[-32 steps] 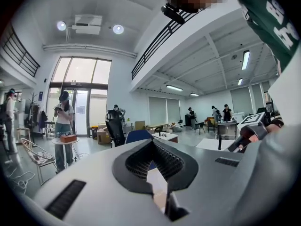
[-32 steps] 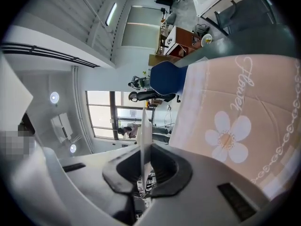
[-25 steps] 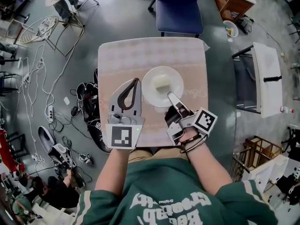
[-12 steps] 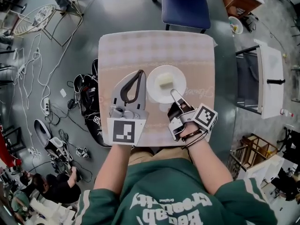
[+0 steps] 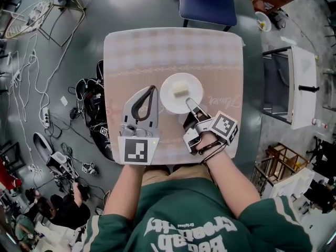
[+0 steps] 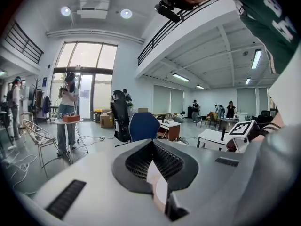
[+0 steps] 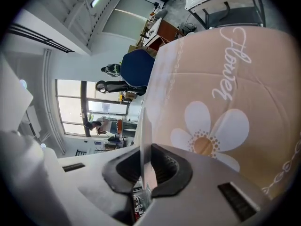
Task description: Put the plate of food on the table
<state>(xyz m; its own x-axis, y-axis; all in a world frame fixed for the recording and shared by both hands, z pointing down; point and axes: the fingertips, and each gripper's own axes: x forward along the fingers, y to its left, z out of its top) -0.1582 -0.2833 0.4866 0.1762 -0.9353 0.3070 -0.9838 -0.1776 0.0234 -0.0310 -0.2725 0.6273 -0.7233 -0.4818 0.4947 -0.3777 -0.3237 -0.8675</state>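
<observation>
Grey floor (image 5: 84,62) carries cables (image 5: 23,101); blue chair (image 5: 207,1) fronts the table (image 5: 136,51).

a blue chair (image 5: 207,1) stands on a glossy grey floor (image 5: 131,9) strewn with loose white cables (image 5: 23,96). tall windows (image 6: 84,74) and round ceiling lights (image 6: 125,14) brighten the white-walled hall.

One desk (image 5: 173,51) is counted. One white plate (image 5: 169,100) is counted, and a single pale piece of food (image 5: 181,91) is seen on it. Two tongs are counted: the left tongs (image 5: 153,90) and the right tongs (image 5: 189,102). One marker cube is borne by each, at (image 5: 137,151) and (image 5: 222,128), two in all. One blue chair (image 5: 206,1) is seen beyond the desk. One printed flower (image 7: 207,131) is made out on the desk's cloth.
</observation>
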